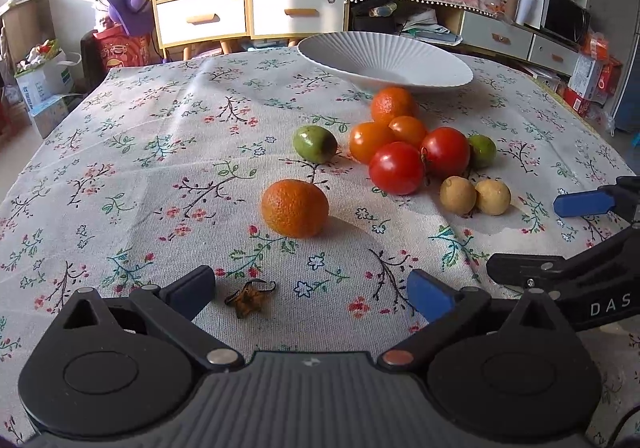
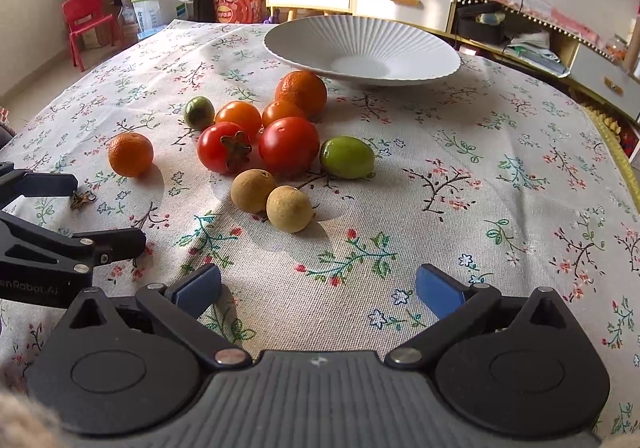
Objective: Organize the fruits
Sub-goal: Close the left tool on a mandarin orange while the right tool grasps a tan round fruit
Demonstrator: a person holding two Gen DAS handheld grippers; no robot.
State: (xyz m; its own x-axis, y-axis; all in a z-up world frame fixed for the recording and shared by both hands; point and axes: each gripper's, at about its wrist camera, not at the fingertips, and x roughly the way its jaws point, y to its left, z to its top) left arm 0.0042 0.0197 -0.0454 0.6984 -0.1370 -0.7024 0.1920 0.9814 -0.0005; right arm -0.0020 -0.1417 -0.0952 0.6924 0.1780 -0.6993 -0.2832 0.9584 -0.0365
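A white ribbed plate stands empty at the far side of the floral tablecloth. In front of it lies a cluster: a mandarin, two orange tomatoes, two red tomatoes, two green fruits and two tan longans. A lone mandarin lies apart, straight ahead of my left gripper, which is open and empty. My right gripper is open and empty, short of the longans.
A dried tomato calyx lies on the cloth between the left fingers. The right gripper's fingers show at the right edge of the left wrist view. Shelves, drawers and boxes stand beyond the table.
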